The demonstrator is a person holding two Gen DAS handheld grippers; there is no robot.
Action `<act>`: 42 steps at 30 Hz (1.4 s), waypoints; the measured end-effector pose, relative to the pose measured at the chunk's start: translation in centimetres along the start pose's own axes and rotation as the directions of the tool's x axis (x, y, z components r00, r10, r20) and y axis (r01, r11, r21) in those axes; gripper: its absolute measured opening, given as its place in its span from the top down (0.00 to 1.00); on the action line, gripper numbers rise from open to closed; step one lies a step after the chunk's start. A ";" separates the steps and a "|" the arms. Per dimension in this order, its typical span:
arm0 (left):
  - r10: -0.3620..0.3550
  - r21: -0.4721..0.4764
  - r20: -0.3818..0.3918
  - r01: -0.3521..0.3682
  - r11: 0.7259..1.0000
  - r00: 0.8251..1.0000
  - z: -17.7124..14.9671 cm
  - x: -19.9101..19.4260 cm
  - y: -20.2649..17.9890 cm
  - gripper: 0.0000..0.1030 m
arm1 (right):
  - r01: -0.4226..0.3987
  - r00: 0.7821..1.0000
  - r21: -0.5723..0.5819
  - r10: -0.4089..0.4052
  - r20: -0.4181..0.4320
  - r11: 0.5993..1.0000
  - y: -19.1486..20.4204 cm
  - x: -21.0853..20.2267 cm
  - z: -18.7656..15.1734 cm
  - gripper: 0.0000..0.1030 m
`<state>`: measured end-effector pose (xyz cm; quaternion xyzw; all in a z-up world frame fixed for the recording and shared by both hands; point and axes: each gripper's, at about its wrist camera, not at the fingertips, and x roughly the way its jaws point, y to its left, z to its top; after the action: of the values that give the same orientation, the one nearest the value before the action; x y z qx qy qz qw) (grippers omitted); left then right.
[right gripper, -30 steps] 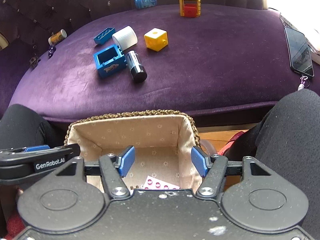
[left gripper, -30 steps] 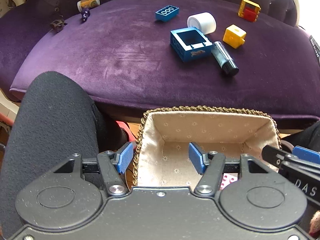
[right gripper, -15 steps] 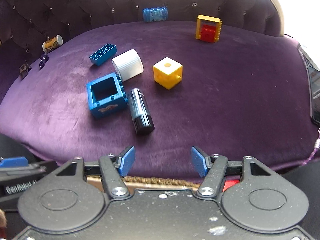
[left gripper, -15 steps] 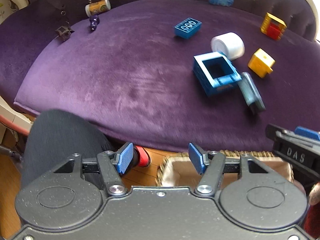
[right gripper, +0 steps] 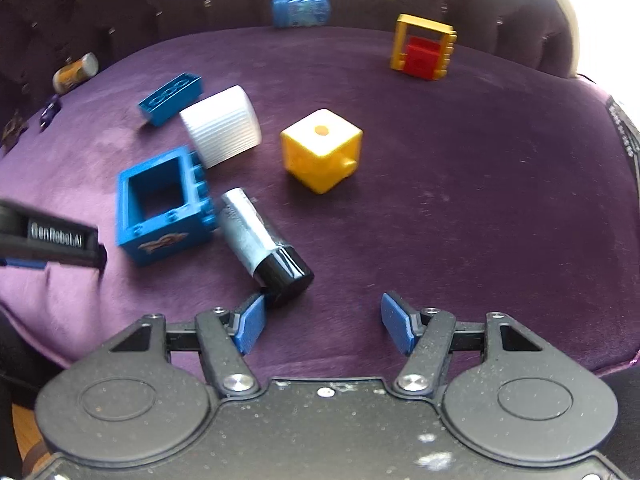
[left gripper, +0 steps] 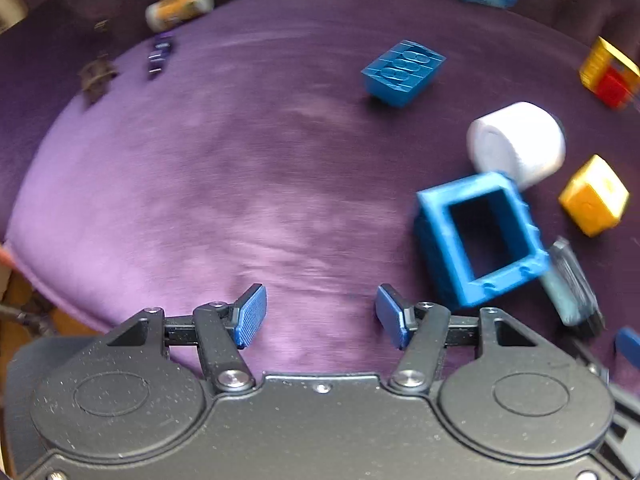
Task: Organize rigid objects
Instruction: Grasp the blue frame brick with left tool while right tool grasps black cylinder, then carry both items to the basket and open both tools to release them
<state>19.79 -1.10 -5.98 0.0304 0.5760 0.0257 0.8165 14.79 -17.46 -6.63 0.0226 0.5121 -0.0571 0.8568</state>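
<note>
Toys lie scattered on a purple velvet seat (left gripper: 200,184). My left gripper (left gripper: 318,316) is open and empty above bare velvet, with the hollow blue box brick (left gripper: 480,236) just to its right. A white ribbed cylinder (left gripper: 516,142), a flat blue brick (left gripper: 402,72) and a yellow cube (left gripper: 594,196) lie beyond. My right gripper (right gripper: 322,322) is open and empty, its left fingertip beside the black cap of a silver tube (right gripper: 260,240). Ahead of it I see the blue box brick (right gripper: 164,204), the white cylinder (right gripper: 220,124) and the yellow cube (right gripper: 322,154).
At the back sit a yellow-and-red frame block (right gripper: 424,48), a blue toy car (right gripper: 300,10) and a small can (right gripper: 74,72). Tiny dark pieces (left gripper: 160,54) lie at the left rear. The tufted sofa back (right gripper: 160,0) rises behind. The left gripper's side (right gripper: 52,238) shows at the left.
Both grippers have moved forward from above the lined basket to over the purple seat, closer to the toys. The basket and the person's legs have dropped out of view. Jaws unchanged.
</note>
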 end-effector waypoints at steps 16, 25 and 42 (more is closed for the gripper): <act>-0.136 0.047 0.043 0.134 0.990 0.990 0.2 -1.5 -1.2 0.43 | 0.019 1.000 0.154 -0.019 0.001 0.988 -4.4 -1.3 -0.5 0.39; -0.156 0.044 0.112 0.152 0.987 0.981 3.2 -2.7 -0.4 0.41 | -0.053 0.998 0.054 0.051 0.036 0.997 0.8 -1.2 -0.4 0.20; -0.226 0.243 0.127 0.191 0.951 0.966 4.0 -2.1 -5.1 0.18 | 0.025 0.998 0.077 -0.029 0.051 0.997 1.2 0.7 -0.1 0.32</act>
<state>22.91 -6.43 -3.02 0.0650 0.5105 -0.1299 0.8475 15.21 -16.30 -7.32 0.0471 0.4872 -0.0887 0.8675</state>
